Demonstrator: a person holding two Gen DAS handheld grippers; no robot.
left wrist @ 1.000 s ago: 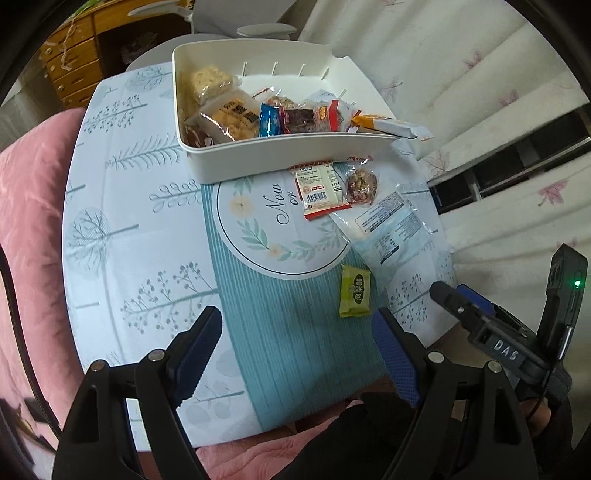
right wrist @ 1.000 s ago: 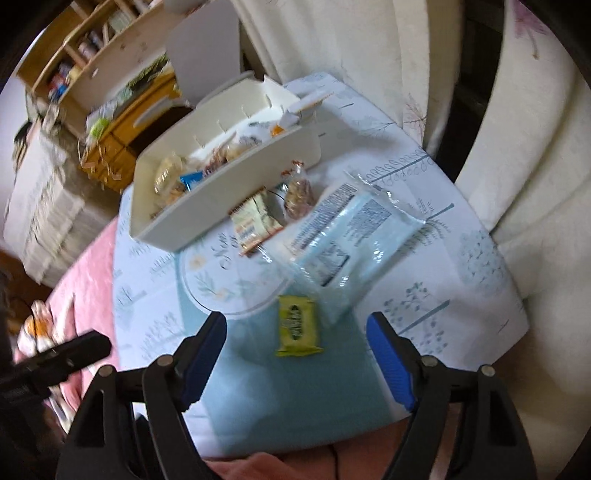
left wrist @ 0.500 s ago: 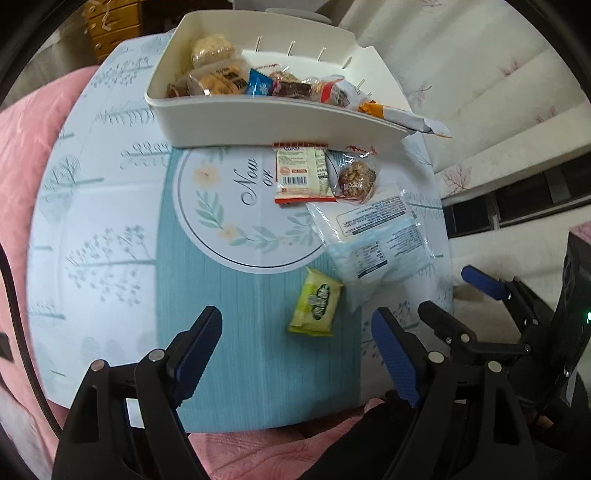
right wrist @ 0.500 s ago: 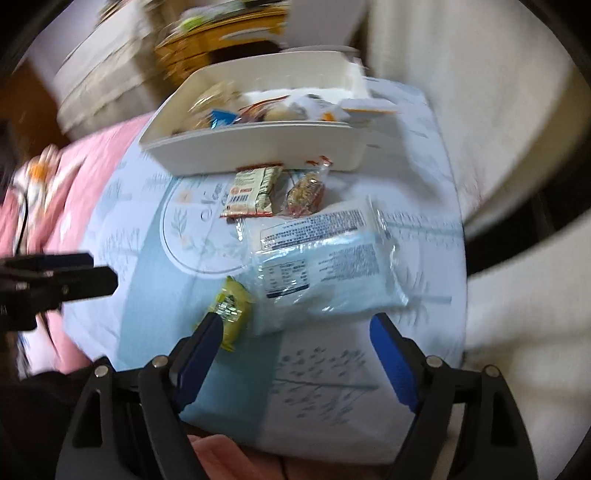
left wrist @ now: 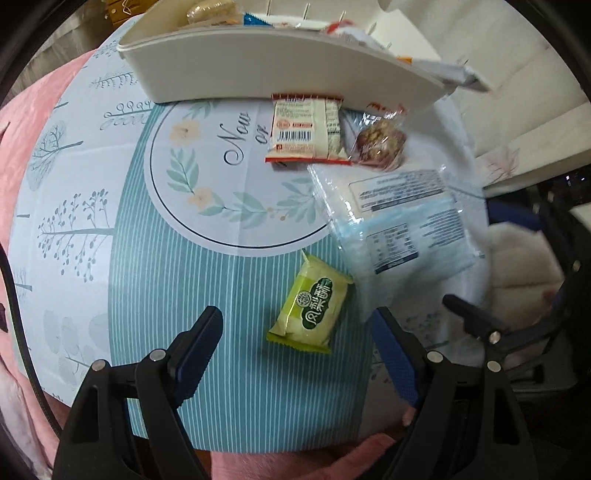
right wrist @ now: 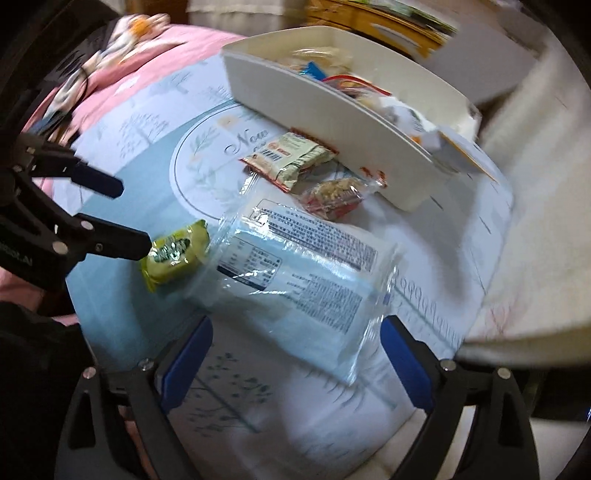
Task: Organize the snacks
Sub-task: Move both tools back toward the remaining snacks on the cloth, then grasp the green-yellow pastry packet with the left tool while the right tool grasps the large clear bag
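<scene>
A small green snack packet [left wrist: 312, 304] lies on the striped tablecloth, just ahead of my open, empty left gripper [left wrist: 299, 341]. It shows in the right wrist view [right wrist: 173, 253] too, beside the left gripper's fingers [right wrist: 125, 245]. A large pale blue bag [right wrist: 299, 280] lies between the tips of my open right gripper [right wrist: 297, 349]; it also shows in the left wrist view [left wrist: 399, 221]. A cream packet with red edges [left wrist: 306, 129] and a clear-wrapped nut snack [left wrist: 380, 142] lie beside the white bin [left wrist: 258, 70], which holds several snacks.
The round table [left wrist: 74, 221] has a pale tree-print cloth with a teal striped mat. Pink bedding [right wrist: 122, 70] lies to the left. A white curtain [right wrist: 546, 184] hangs at the right. A wooden cabinet [right wrist: 376, 18] stands behind the bin.
Both grippers have moved in closer to the table. The left now hovers over the green packet; the right has swung round to the blue bag. The snacks have not moved.
</scene>
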